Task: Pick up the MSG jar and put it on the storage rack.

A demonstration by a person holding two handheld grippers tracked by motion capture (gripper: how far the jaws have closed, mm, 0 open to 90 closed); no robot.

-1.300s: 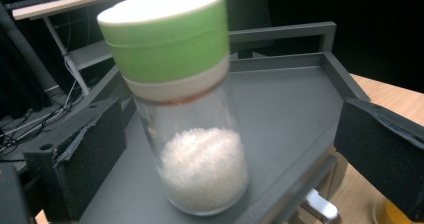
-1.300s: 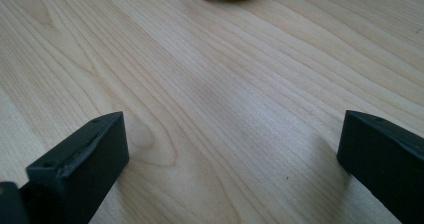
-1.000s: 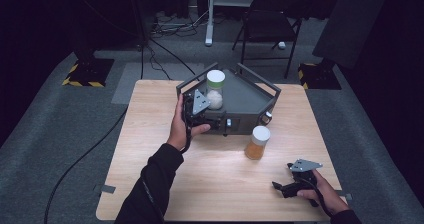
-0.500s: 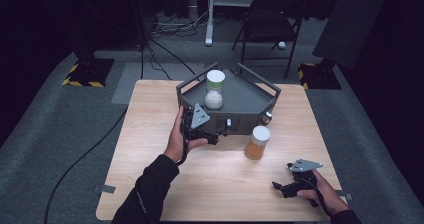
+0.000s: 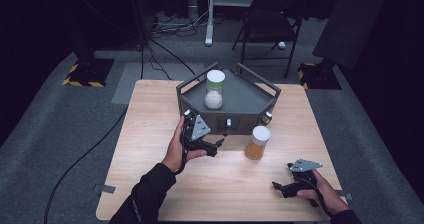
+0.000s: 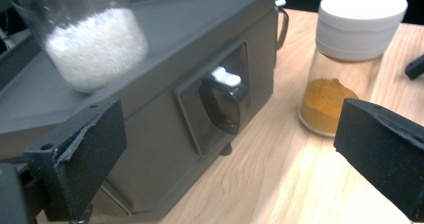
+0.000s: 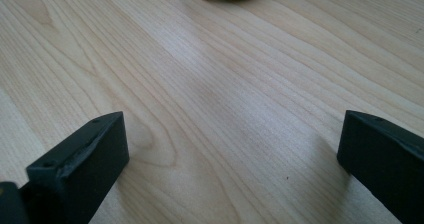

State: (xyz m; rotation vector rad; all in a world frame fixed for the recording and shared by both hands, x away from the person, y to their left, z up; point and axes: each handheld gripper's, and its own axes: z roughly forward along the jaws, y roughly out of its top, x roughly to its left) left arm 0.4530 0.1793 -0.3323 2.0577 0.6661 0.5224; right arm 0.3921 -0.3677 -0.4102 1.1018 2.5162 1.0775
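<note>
Left gripper (image 5: pixel 216 145): jaws wide, empty. Right gripper (image 5: pixel 281 188) likewise. Orange-powder jar (image 6: pixel 345 74): likely light, rigid, slick glass; grip your jaws mid-body, below white lid (image 6: pixel 362 21).

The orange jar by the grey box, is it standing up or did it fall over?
Standing up. The orange jar sits on its base on the table, white lid on top, orange powder settled at the bottom, beside the grey box.

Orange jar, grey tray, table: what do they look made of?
Orange jar: clear glass or hard plastic, since the powder shows through; matte white cap, likely plastic. Grey tray: matte dark grey, probably moulded plastic or painted metal; flat even colour, crisp edges. Table: light wood or wood-look laminate, with visible grain and a satin sheen.
</note>
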